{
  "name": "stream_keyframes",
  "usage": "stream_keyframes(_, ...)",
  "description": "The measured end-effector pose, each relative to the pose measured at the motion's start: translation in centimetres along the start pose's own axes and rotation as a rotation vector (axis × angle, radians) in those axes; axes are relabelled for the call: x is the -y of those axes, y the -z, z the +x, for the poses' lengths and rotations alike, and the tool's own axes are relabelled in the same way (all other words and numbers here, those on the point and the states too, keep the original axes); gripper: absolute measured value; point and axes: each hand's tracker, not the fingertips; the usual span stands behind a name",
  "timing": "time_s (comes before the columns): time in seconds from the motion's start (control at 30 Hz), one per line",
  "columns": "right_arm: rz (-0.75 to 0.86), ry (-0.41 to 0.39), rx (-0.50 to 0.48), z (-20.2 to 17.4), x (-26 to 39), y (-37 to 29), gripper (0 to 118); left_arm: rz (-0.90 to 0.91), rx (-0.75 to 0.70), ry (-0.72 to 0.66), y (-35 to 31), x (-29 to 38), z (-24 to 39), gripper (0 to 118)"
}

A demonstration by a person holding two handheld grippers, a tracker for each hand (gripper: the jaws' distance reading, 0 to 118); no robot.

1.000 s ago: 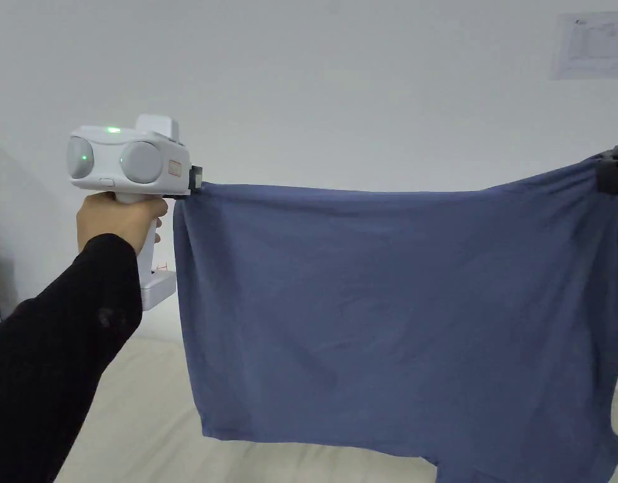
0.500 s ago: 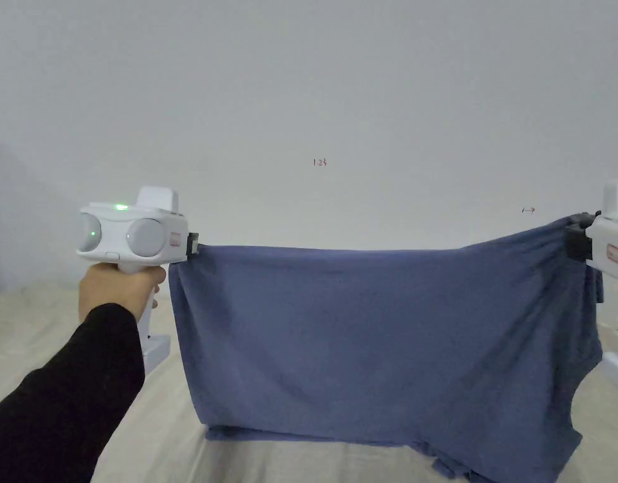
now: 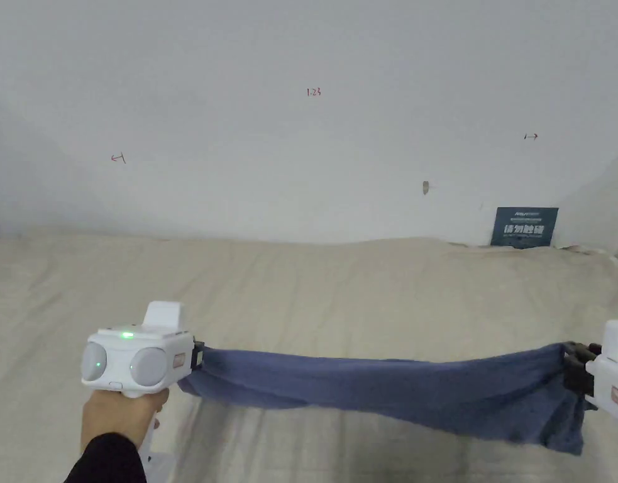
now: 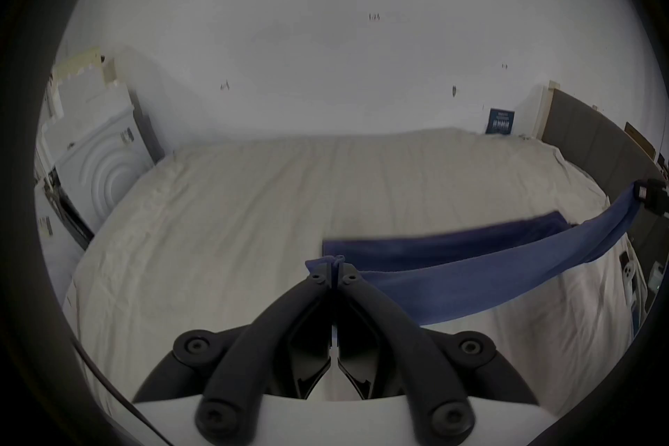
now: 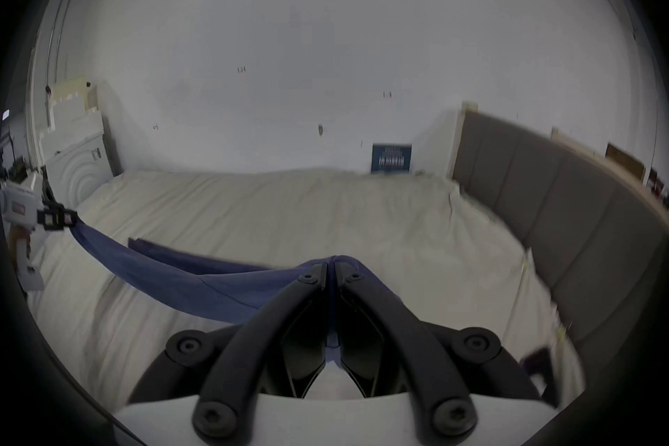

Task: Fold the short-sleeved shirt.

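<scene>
At the far left of the left gripper view, a white foam block [image 4: 97, 171] with curved ridges leans against the white wall [image 3: 301, 126] beside the bed [image 3: 339, 283]. The bed is covered by a cream sheet with soft creases.

In the head view, a hand [image 3: 122, 412] in a black sleeve [image 3: 109, 462] holds the white body of the left gripper [image 3: 198, 357] low over the near left part of the bed. Its jaws are pressed together on one corner of the blue shirt [image 3: 389, 387], and in the left gripper view a small tuft of the cloth sticks up above the closed tips of that gripper [image 4: 335, 267].

From there the shirt stretches to the right as a long, sagging band between the two grippers, just above the sheet. In the gripper views a farther part of the shirt [image 4: 427, 245] lies flat on the bed behind the raised band.

On the wall behind, toward the right, a small dark blue sign [image 3: 524, 227] stands at the edge of the bed. A grey padded headboard [image 5: 564, 200] runs along the bed's right side.

At the right edge of the head view, the right gripper [image 3: 576, 371] is clamped on the shirt's other corner, with a short flap of cloth hanging below it. In the right gripper view, its jaws [image 5: 333, 267] sit closed with the blue cloth bunched over the tips.
</scene>
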Motion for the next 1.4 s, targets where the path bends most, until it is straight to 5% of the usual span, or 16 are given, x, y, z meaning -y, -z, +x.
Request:
stream_keyframes(0.4, -0.088, 0.140, -0.051, 0.8, 14.2, -13.6, 2, -0.166, 0.037, -0.078, -9.6, 16.8, -1.7, 0)
stream_keyframes(0.83, -0.079, 0.121, -0.080, -0.1, 20.9, -25.4, 2, -0.200, 0.026, -0.147, -18.5, 26.0, -3.1, 0)
stream_keyframes(1.4, -0.339, 0.145, 0.028, -0.2, 28.6, -22.8, 2, -0.313, -0.002, -0.104, -17.4, 32.1, -2.0, 0)
